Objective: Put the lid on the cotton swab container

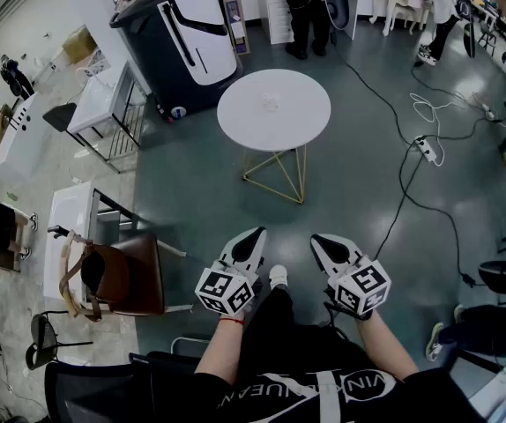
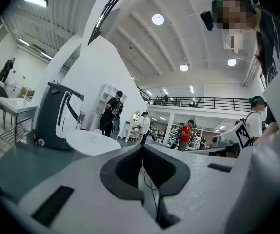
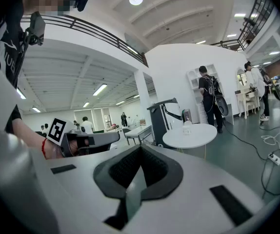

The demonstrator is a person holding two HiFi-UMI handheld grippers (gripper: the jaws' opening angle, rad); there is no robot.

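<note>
Left gripper (image 1: 253, 236) and right gripper (image 1: 323, 241) are held side by side at waist level in front of the person, both pointing toward the round white table (image 1: 301, 123). In the left gripper view, the left gripper (image 2: 141, 151) has its two jaws pressed together at the tips, with nothing between them. In the right gripper view, the right gripper (image 3: 140, 151) likewise has its jaws closed against each other and holds nothing. The cotton swab container (image 1: 271, 102) is a small clear vessel standing upright near the centre of the table top, well apart from both grippers. It also appears in the left gripper view (image 2: 96, 136) and in the right gripper view (image 3: 187, 127). At this range it cannot be determined whether its lid is fitted. The table rests on a gold wire frame (image 1: 279, 170) on the grey floor. A large dark-and-white machine (image 1: 178, 33) stands behind the table, to its left. A white power strip (image 1: 427, 148) with cables lies on the floor to the right.
</note>
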